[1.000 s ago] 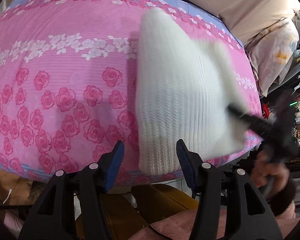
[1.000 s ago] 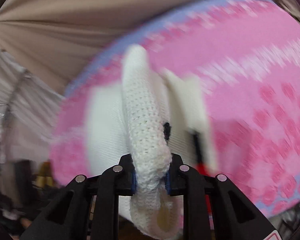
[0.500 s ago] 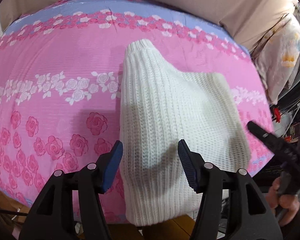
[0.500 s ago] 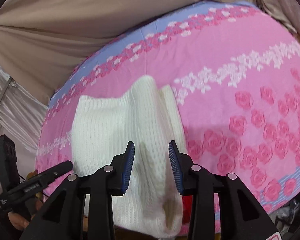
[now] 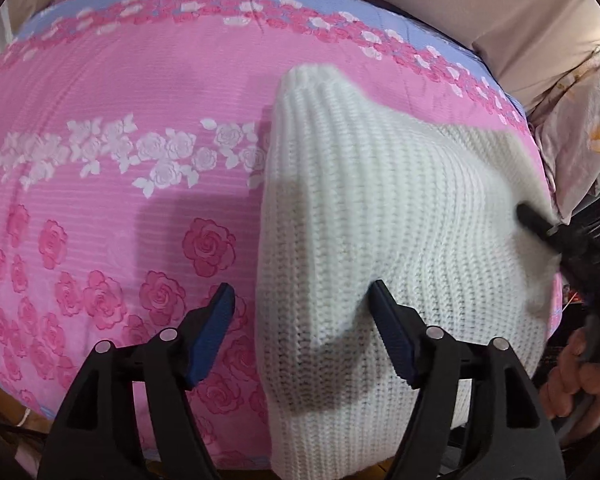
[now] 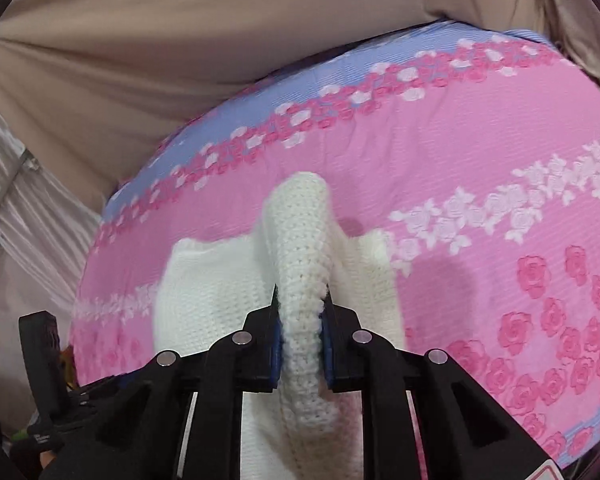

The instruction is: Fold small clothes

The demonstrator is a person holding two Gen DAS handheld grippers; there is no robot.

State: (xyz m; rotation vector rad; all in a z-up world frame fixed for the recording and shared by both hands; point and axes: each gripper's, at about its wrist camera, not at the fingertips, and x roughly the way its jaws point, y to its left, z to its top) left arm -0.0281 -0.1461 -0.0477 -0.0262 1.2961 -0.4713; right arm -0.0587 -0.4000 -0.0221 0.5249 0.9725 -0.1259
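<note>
A white knitted sweater [image 5: 380, 220] lies on the pink rose-patterned bedsheet [image 5: 120, 168], its near end hanging over the bed's front edge. My left gripper [image 5: 302, 328] is open, its blue-padded jaws straddling the sweater's left edge without closing on it. My right gripper [image 6: 302, 320] is shut on a raised fold of the sweater [image 6: 304, 264], pinching a ridge of knit lifted above the rest. The right gripper also shows at the right edge of the left wrist view [image 5: 556, 236], held by a hand.
A beige fabric wall [image 6: 180, 40] runs behind the bed. A floral pillow [image 5: 580, 132] sits off the bed's right side. The left gripper's body [image 6: 44, 360] shows at the lower left of the right wrist view. Clutter lies beyond the bed's edges.
My right gripper, open half a second ago, has closed on a fold of the sweater and lifted it. My left gripper moved closer over the sweater's left edge and stayed open.
</note>
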